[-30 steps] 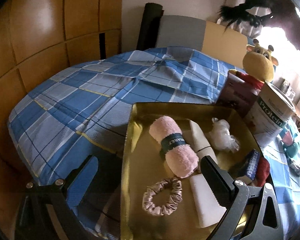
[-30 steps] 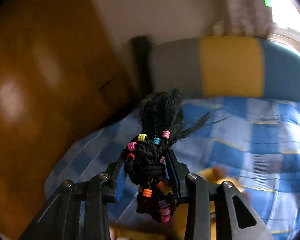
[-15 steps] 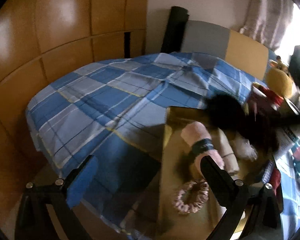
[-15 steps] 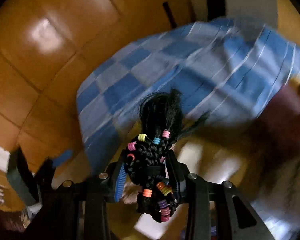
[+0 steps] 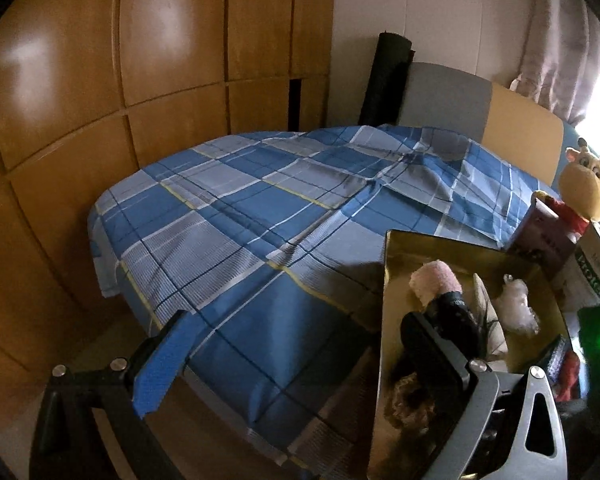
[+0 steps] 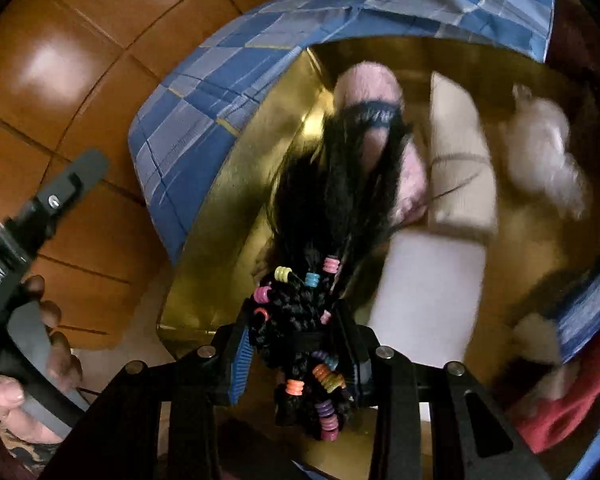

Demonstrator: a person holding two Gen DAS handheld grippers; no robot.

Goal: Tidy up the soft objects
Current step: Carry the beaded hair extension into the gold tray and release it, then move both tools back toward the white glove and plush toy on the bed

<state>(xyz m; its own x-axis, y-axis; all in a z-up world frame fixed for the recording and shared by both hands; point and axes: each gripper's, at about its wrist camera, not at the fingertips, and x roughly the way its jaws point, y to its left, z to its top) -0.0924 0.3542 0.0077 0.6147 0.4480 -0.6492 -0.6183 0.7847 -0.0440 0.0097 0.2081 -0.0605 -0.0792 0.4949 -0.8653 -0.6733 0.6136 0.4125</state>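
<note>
1. Tongs on the right (image 6: 298, 344) are clamped on a black braided hairpiece (image 6: 300, 320) strung with coloured beads; its loose black strands fan forward over the gold tray (image 6: 228, 216).
2. Inside the tray lie a pink rolled towel (image 6: 374, 92) with a dark band, a beige roll (image 6: 458, 160), a white folded cloth (image 6: 428, 288) and a fluffy white piece (image 6: 540, 140), the last blurred.
3. Left tongs (image 5: 300, 360) stand wide apart with nothing between them, one blue-padded finger over the bed's edge, the other over the tray (image 5: 396, 280).
4. The left view shows the towel (image 5: 436, 280) and the white fluff (image 5: 516, 304) in the tray, with a dark mass partly hidden behind the near finger.
5. The tray rests on a bed with a blue plaid sheet (image 5: 260, 240).
6. A yellow plush giraffe (image 5: 584, 184) and a protein tub (image 5: 596, 276) stand beyond the tray, near the headboard (image 5: 520, 128).
</note>
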